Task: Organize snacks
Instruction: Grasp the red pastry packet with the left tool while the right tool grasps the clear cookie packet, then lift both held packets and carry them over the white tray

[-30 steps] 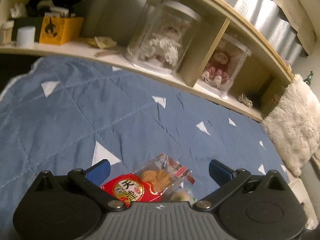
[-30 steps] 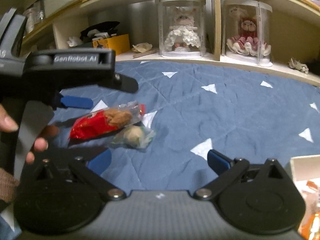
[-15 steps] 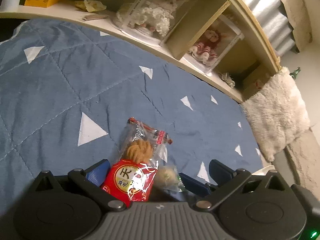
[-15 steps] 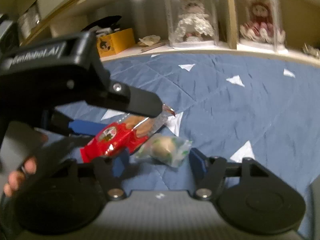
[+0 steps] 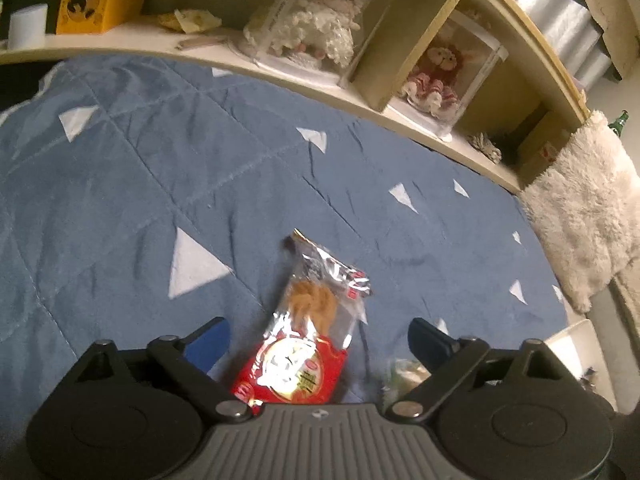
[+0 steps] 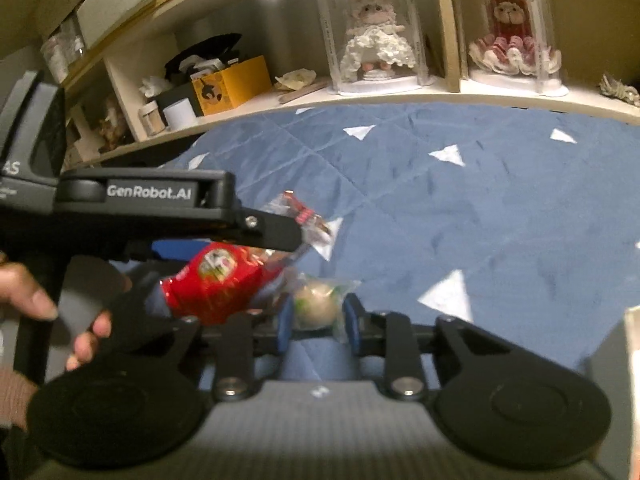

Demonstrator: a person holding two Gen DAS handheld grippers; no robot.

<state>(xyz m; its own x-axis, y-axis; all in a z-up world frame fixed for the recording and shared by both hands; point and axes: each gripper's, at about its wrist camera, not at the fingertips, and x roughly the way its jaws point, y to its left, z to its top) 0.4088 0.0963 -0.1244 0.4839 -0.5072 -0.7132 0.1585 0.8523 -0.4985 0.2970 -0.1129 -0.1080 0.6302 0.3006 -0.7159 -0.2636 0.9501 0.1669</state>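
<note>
A red and clear snack packet point(image 5: 308, 332) with a brown cookie inside lies on the blue quilt point(image 5: 160, 184). My left gripper point(image 5: 320, 340) straddles it, jaws closing, and the blue pads stand clear of both its sides. Beside it is a small round pastry in a clear green wrapper point(image 6: 316, 308), a blur behind the right-hand finger in the left wrist view point(image 5: 404, 372). My right gripper point(image 6: 317, 320) is shut on that pastry, a blue pad against each side. In the right wrist view the red packet point(image 6: 216, 280) lies partly under the left gripper's black frame.
A hand point(image 6: 80, 320) holds the left gripper's handle. Behind the quilt runs a wooden shelf point(image 5: 400, 120) with two doll cases point(image 6: 372, 28) and a yellow box point(image 6: 232, 84). A white fluffy cushion point(image 5: 584, 216) and a white box corner point(image 5: 576, 344) lie to the right.
My right gripper's jaws came together onto the round pastry, which lay loose before. The left gripper's jaws have narrowed a little around the red packet.
</note>
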